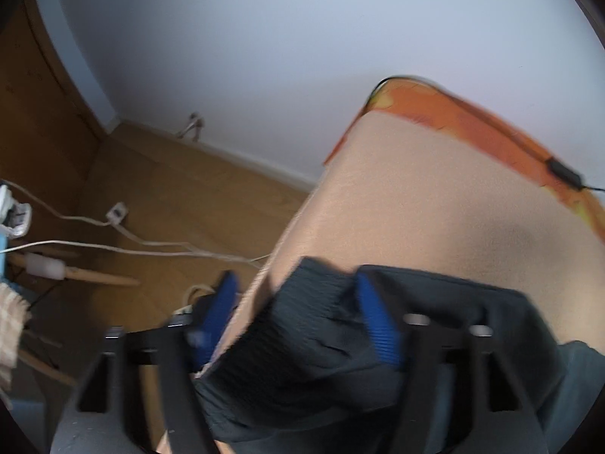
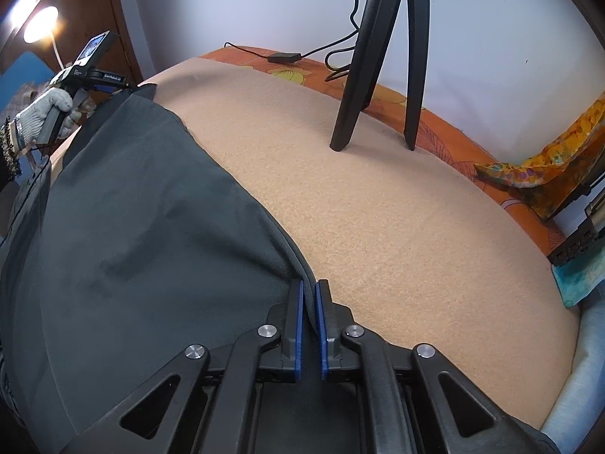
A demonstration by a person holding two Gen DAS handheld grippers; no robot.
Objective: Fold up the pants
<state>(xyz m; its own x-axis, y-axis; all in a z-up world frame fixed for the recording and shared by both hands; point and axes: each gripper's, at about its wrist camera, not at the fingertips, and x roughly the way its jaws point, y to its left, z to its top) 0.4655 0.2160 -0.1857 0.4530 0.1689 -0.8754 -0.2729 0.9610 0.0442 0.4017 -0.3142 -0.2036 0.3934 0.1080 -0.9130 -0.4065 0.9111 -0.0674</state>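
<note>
One pair of dark pants lies on the tan blanket, right gripper clamped on its edge, left gripper spread wide around a bunched, blurred cuff, two tripod legs visible, top cut off.

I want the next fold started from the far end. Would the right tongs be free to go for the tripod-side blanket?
Probably not yet: the right tongs are shut on the pants edge; the blanket beyond looks unobstructed.
</note>
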